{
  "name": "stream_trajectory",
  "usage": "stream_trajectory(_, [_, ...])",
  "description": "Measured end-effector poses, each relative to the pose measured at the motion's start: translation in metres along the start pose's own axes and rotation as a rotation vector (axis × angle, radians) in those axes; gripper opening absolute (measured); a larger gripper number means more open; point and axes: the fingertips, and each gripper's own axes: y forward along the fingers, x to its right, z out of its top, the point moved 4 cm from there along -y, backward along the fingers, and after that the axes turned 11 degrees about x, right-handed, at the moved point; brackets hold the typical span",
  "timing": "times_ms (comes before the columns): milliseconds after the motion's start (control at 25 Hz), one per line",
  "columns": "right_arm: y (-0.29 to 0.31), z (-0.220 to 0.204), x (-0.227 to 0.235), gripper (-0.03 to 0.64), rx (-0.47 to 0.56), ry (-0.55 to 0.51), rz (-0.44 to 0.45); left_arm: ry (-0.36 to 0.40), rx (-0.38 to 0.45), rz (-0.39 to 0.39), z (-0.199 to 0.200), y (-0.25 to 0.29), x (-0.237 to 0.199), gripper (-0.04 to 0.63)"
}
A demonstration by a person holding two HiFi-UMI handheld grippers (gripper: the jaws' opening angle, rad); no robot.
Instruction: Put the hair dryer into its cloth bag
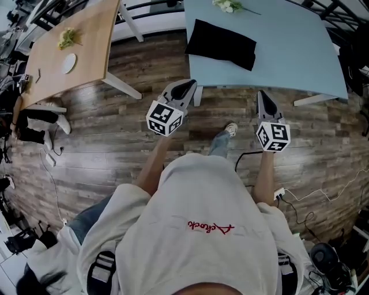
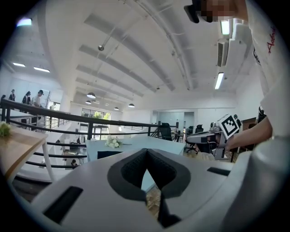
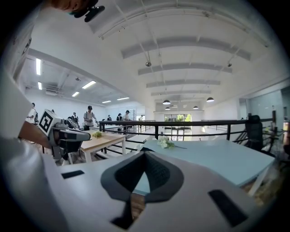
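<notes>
Head view: I note the blue table (image 1: 288, 52) ahead. The black cloth bag (image 1: 221, 43) lies flat on its near-left part, and white flowers (image 1: 229, 6) sit at its far edge. A wooden table (image 1: 86, 40) stands to its left. Both the left gripper (image 1: 187, 86) and the right gripper (image 1: 262, 97) have their jaws closed on nothing. They are held nearly level over the plank floor (image 1: 115, 144), pointing at the blue table's near edge.
</notes>
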Motion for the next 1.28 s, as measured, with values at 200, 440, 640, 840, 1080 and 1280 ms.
stream_trajectory(200, [-0.043, 0.003, -0.036, 0.017, -0.001, -0.003, -0.014, -0.013, 0.006, -0.014, -0.001, -0.048, 0.025, 0.008])
stream_trajectory(440, [-0.073, 0.007, -0.068, 0.017, 0.010, -0.009, -0.009, -0.014, 0.007, -0.027, -0.002, -0.085, 0.044, 0.008])
stream_trajectory(640, [-0.087, 0.013, -0.072, 0.016, 0.026, -0.009, -0.008, -0.006, 0.016, 0.001, 0.002, -0.098, 0.054, 0.008])
stream_trajectory(840, [-0.093, 0.021, -0.059, 0.015, 0.052, -0.009, -0.015, 0.023, 0.017, 0.026, 0.012, -0.096, 0.055, 0.008])
stream_trajectory(1080, [-0.111, 0.034, -0.024, 0.015, 0.072, -0.012, -0.037, 0.042, 0.019, 0.054, 0.025, -0.078, 0.072, 0.008])
stream_trajectory(1280, [-0.130, 0.038, 0.004, 0.015, 0.080, -0.006, -0.051, 0.051, 0.015, 0.053, 0.025, -0.057, 0.098, 0.008])
